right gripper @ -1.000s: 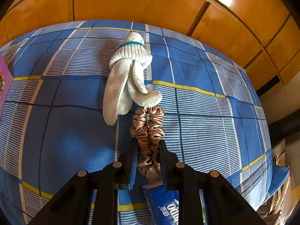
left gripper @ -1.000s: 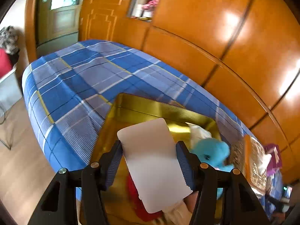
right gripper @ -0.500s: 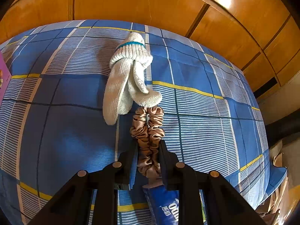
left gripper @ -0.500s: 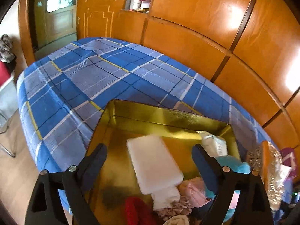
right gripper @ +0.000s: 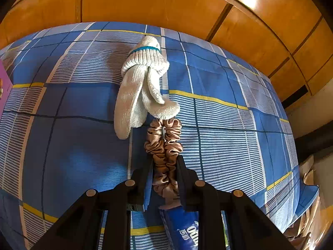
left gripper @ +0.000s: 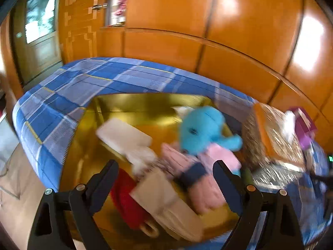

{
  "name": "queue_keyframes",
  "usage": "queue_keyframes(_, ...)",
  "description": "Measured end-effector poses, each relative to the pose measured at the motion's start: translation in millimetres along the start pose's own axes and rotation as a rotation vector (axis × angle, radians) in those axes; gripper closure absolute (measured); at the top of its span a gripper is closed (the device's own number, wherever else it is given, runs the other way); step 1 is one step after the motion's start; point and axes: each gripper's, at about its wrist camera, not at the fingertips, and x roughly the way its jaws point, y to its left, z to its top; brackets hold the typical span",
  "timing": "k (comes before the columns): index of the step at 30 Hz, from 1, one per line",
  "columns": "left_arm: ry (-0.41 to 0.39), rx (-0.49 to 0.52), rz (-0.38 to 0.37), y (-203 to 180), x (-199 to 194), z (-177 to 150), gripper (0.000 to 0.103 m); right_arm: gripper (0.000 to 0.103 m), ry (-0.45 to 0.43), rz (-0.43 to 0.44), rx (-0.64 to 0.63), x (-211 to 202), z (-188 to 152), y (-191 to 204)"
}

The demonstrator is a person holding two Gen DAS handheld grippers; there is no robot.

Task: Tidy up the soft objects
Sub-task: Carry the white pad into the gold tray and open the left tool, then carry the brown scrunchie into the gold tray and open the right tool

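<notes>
Left tool point(left gripper: 165, 171) spread above gold box point(left gripper: 145, 102) holding blue plush point(left gripper: 199, 129), white pad point(left gripper: 124, 135); right tool point(right gripper: 164, 162) pinching scrunchie point(right gripper: 164, 145).

My left gripper point(left gripper: 165, 167) no longer clamps the white pad point(left gripper: 124, 136); its jaws stand wide apart, and the pad now lies in the gold box point(left gripper: 145, 104) beside the blue plush toy point(left gripper: 199, 129).

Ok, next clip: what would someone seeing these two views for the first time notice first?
Probably the blue plush toy sitting among pink, red and white soft things in the shiny gold box on the blue plaid bedspread, beyond the open left gripper. In the other view, the right gripper pinches a tan satin scrunchie just below a white knit glove.
</notes>
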Motion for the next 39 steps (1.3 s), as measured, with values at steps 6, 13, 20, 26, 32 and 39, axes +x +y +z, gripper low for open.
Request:
queue_keyframes(6,0.017,0.077,-0.065,-28,-5,-13,0.011,0.085,0.088,0.175,0.142,-4,-2,-23)
queue_keyframes(13,0.006,0.153,-0.103,-45,-16,-22,0.011,0.085,0.072,0.325,0.196,-37,3,-25)
queue_keyframes(20,0.016,0.148,-0.101,-41,-18,-25,0.011,0.085,-0.031,0.323,0.174,-82,47,-7)
queue_keyframes(26,0.006,0.141,-0.1,-37,-22,-23,0.011,0.085,-0.12,0.315,0.078,-129,104,42)
queue_keyframes(32,-0.007,0.142,-0.09,-33,-24,-22,0.011,0.085,-0.253,0.428,-0.095,-200,130,125)
queue_keyframes(39,-0.029,0.139,-0.069,-26,-27,-19,0.011,0.085,-0.344,0.655,-0.452,-268,91,249)
